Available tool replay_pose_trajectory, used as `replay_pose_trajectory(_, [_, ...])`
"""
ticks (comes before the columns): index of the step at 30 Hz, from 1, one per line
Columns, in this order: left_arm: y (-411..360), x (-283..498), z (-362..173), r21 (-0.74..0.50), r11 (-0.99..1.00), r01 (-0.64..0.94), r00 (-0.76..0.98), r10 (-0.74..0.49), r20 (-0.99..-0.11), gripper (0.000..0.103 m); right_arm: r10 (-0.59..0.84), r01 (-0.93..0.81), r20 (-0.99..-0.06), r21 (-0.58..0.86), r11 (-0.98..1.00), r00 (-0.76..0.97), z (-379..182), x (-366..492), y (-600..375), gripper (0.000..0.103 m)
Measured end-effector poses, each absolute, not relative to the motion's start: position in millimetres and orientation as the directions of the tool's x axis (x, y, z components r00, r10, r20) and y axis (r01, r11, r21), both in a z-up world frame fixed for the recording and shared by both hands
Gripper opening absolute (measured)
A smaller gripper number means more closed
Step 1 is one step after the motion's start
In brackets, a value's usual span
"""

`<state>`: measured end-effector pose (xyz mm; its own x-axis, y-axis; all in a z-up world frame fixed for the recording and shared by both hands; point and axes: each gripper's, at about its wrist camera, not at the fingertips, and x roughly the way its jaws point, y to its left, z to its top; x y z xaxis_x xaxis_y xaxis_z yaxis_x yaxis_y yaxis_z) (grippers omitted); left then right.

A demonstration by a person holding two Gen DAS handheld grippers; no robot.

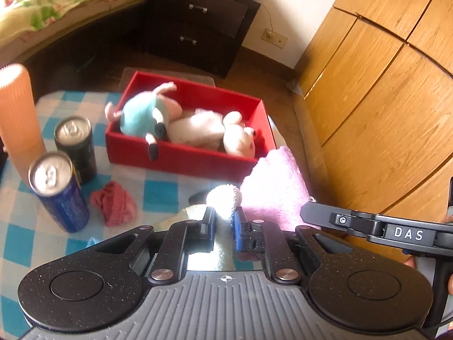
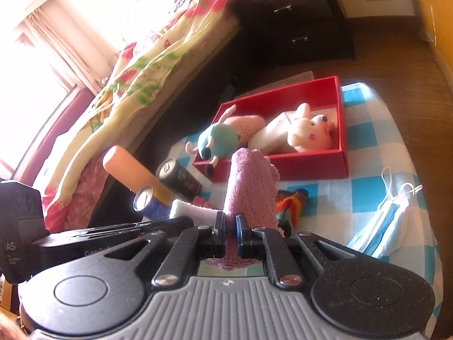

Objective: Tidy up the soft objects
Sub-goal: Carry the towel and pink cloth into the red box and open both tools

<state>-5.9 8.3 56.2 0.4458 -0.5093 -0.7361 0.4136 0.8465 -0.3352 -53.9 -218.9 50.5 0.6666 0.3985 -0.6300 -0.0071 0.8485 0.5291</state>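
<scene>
The left tool (image 1: pixel 224 223) is pinching a white fluffy cloth (image 1: pixel 225 198), its two fingers pressed in on either side of the cloth's narrow lower part while the rounded top is sticking up above the fingertips. The tool is pointing forward across the tabletop (image 1: pixel 158 192), which is wearing a blue and white checked cover, toward the red box (image 1: pixel 181 158).

The right tool (image 2: pixel 230 226) is pinching a pink towel (image 2: pixel 250 187), which is standing up as a thick roll above the closed fingers, with a little of it showing behind them too. In the left wrist view the same towel (image 1: pixel 276 187) is hanging just right of the white cloth, and part of the right tool's dark body is reaching in from the right edge. The two tools are sitting close together, both raised over the near side of the tabletop and aiming at the box.

Inside the red box (image 2: pixel 283 164) a teal plush toy (image 2: pixel 218 138) and a white plush toy (image 2: pixel 308 134) are lying side by side, touching. A small red cloth (image 1: pixel 114 204) is lying crumpled on the tabletop beside two upright cans (image 1: pixel 61 187). An orange ribbed cylinder (image 1: pixel 18 116) is standing behind the cans. Blue face masks (image 2: pixel 385 223) are resting near the right edge of the tabletop.
</scene>
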Motion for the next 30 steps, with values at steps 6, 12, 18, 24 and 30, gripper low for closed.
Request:
replay_pose_trajectory(6, [1, 9, 77, -0.344, 0.838, 0.424, 0.473, -0.529, -0.705, 0.011, 0.367, 0.006, -0.602, 0.526, 0.851, 0.710, 66, -42, -229, 0.000])
replay_pose_trajectory(12, [-12, 31, 98, -0.330, 0.839, 0.432, 0.505, -0.528, -0.683, 0.011, 0.331, 0.016, -0.579, 0.512, 0.859, 0.745, 82, -22, -235, 0.000])
replay_pose_trajectory(18, [-31, 60, 113, -0.305, 0.846, 0.438, 0.537, -0.518, -0.666, 0.011, 0.283, 0.054, -0.563, 0.506, 0.861, 0.777, 93, 8, -248, 0.000])
replay_pose_trajectory(24, [-51, 90, 116, -0.249, 0.868, 0.429, 0.584, -0.477, -0.657, 0.011, 0.236, 0.088, -0.563, 0.487, 0.869, 0.792, 92, 40, -257, 0.000])
replay_pose_trajectory(30, [-67, 116, 115, -0.207, 0.877, 0.434, 0.615, -0.456, -0.643, 0.011, 0.209, 0.110, -0.561, 0.481, 0.870, 0.801, 81, 70, -264, 0.000])
